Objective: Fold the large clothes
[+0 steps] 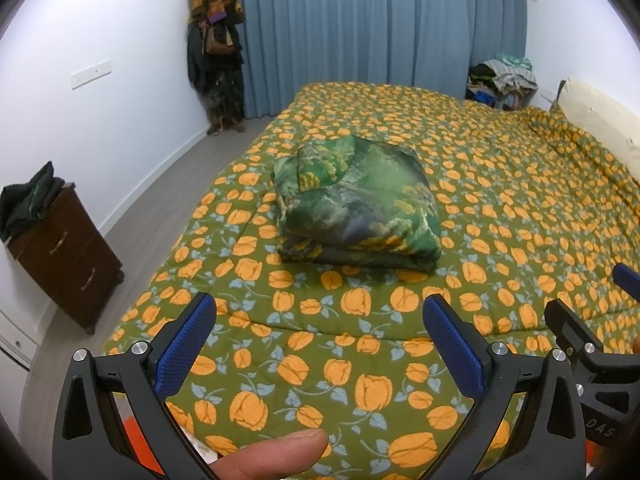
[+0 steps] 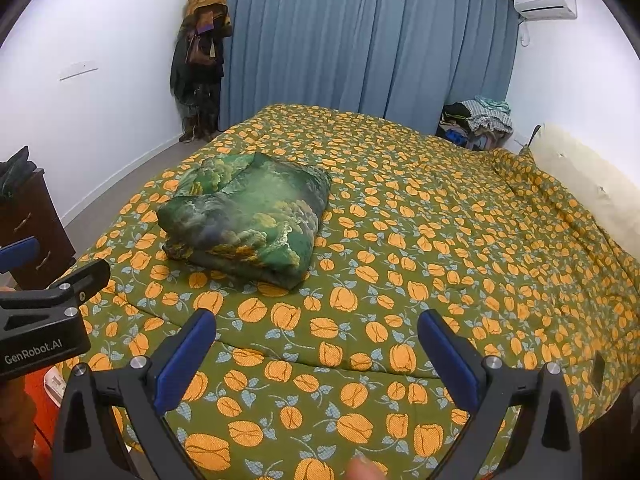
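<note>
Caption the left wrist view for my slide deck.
Open left gripper hovers above the floral bedspread, facing the folded green garment.

Bright even indoor light, soft shadows, strong fisheye bending, dark corners

Folded green garment (image 2: pixel 248 216) lies on bedspread (image 2: pixel 440 240) beyond spread-apart right gripper (image 2: pixel 316 332)

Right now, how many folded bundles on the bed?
1: the green folded bundle lies on the floral bedspread, ahead of both open grippers. None other visible.
</note>
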